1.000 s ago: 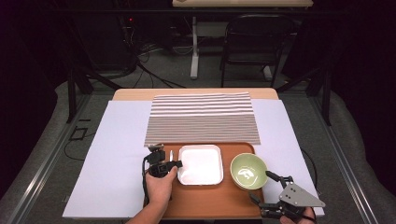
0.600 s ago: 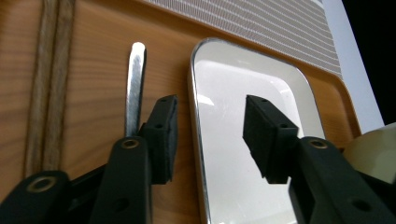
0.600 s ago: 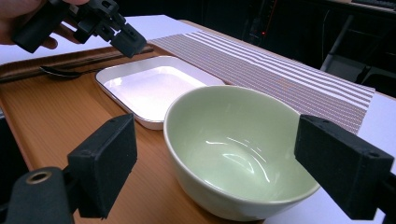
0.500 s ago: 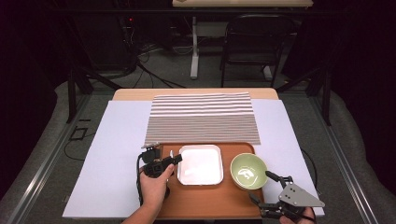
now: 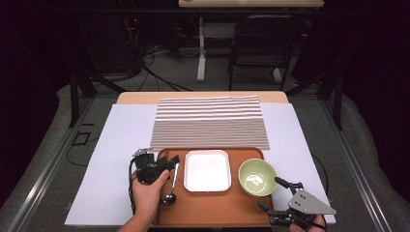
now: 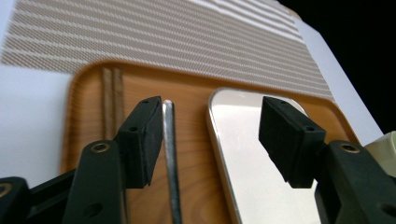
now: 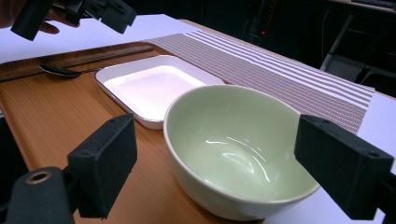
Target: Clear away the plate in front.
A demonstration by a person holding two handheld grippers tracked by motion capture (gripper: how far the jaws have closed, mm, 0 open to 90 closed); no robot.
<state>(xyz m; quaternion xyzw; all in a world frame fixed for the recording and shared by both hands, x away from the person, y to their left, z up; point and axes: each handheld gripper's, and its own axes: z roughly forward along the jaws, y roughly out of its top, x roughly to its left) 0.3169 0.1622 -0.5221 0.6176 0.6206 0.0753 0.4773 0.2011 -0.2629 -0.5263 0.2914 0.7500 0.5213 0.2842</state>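
A metal spoon (image 5: 170,186) lies on the left part of a wooden tray (image 5: 212,208) in the lower middle of the high view, its bowl toward the bottom of the frame and its handle running up toward a pair of dark chopsticks (image 6: 112,100) that lie along the tray's left edge. The left tongs (image 5: 164,163), held in a hand (image 5: 147,193) entering from the bottom of the frame, hang over the spoon's handle; their jaws have just been opening and now stand spread, with the handle lying below the gap close to the left-hand jaw in the left gripper view, neither pad pressing on it. Just to the right of the spoon sits a white rectangular plate (image 5: 207,170), and right of that a pale green bowl (image 5: 257,177) at the tray's right edge. The right tongs (image 5: 273,193) rest in the lower right corner of the high view, jaws spread and aimed at the bowl, which stands beyond their tips in the right gripper view, untouched. Above the tray a striped placemat (image 5: 210,122) lies across a white sheet (image 5: 116,145) covering the table (image 5: 140,97). A dark chair (image 5: 268,43) stands behind, in the upper part of the frame.
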